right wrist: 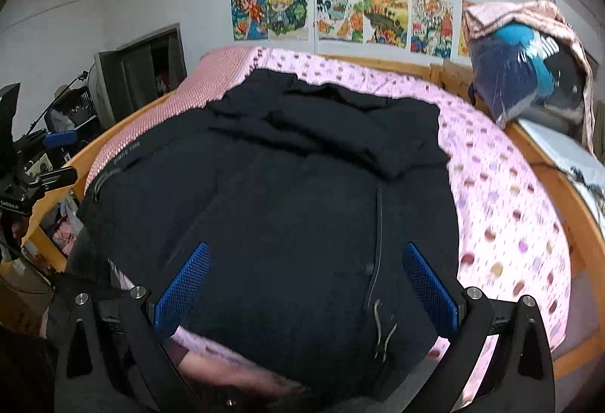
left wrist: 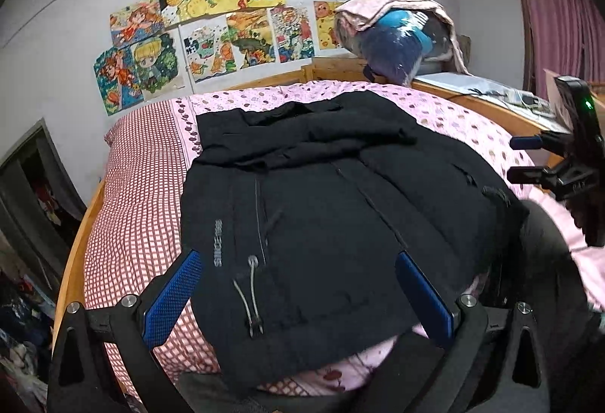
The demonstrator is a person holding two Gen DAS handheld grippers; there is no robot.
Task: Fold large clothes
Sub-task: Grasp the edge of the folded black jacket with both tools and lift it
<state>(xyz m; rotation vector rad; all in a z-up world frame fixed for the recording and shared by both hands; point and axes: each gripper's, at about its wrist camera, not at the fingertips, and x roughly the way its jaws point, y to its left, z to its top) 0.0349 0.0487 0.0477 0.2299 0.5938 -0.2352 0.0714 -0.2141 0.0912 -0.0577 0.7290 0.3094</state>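
Observation:
A large black jacket lies spread on the bed, hem toward me, its sleeves folded across the upper part. It also fills the middle of the right wrist view. My left gripper is open, its blue pads wide apart above the hem's left part with the drawstring toggle. My right gripper is open above the hem's right part, holding nothing. The right gripper also shows at the right edge of the left wrist view. The left gripper shows at the left edge of the right wrist view.
The bed has a pink dotted sheet and a red checked cover in a wooden frame. A pile of bagged clothes and a pink blanket sits at the head. Drawings hang on the wall. Clutter stands left of the bed.

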